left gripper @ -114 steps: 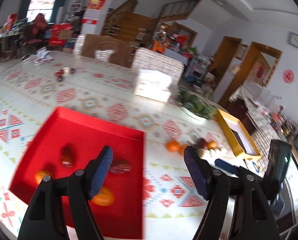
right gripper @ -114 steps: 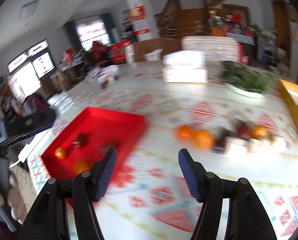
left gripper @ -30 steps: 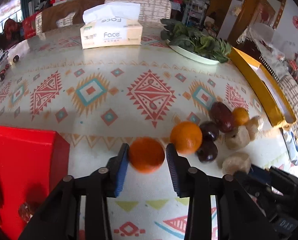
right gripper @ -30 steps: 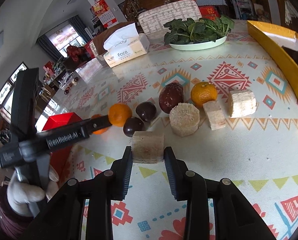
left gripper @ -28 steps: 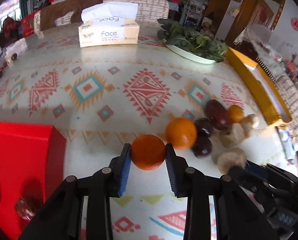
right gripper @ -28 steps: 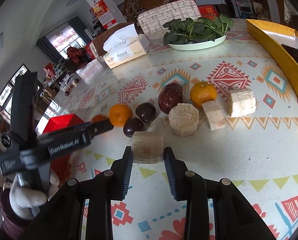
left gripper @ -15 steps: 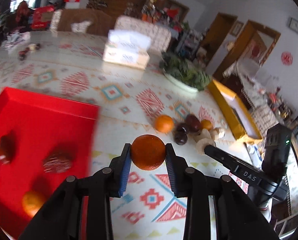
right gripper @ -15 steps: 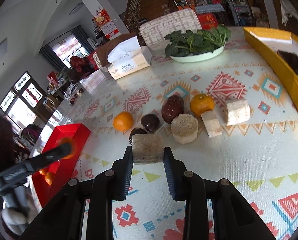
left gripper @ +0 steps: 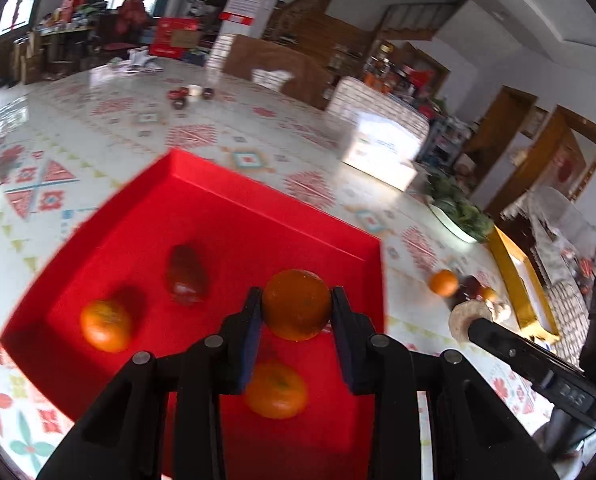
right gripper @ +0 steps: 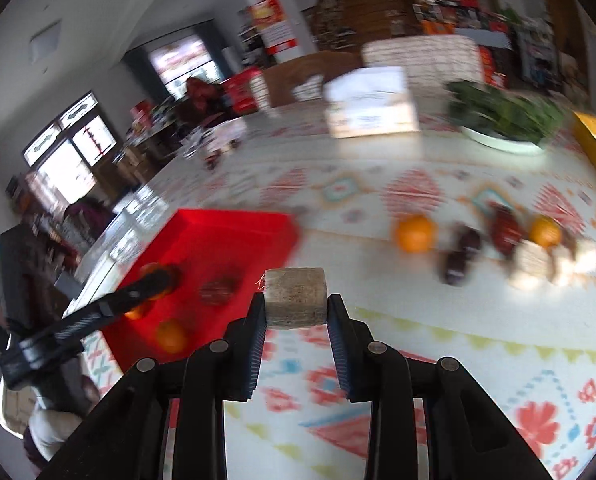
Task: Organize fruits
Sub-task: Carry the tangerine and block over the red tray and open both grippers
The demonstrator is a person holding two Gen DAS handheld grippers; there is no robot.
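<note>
My left gripper [left gripper: 296, 309] is shut on an orange [left gripper: 296, 304] and hangs over the red tray [left gripper: 225, 216]. In the tray lie two more oranges [left gripper: 105, 325] and a dark red fruit [left gripper: 186, 275]. My right gripper [right gripper: 295, 309] is shut on a beige cylinder chunk [right gripper: 295, 297], lifted above the patterned tablecloth right of the red tray [right gripper: 233, 236]. A loose orange [right gripper: 414, 233], dark fruits [right gripper: 460, 258] and pale chunks [right gripper: 532, 262] lie in a row on the cloth farther right. The right view is blurred.
A tissue box [left gripper: 382, 152], a plate of greens [left gripper: 460, 216] and a yellow tray [left gripper: 518, 280] stand beyond the fruit row. Small dark items [left gripper: 181, 96] sit at the table's far side. A gloved hand [right gripper: 45, 424] holds the left gripper's handle.
The left gripper carried its orange leftward from the fruit row to above the red tray. The right gripper lifted the beige chunk off the cloth and swung left.
</note>
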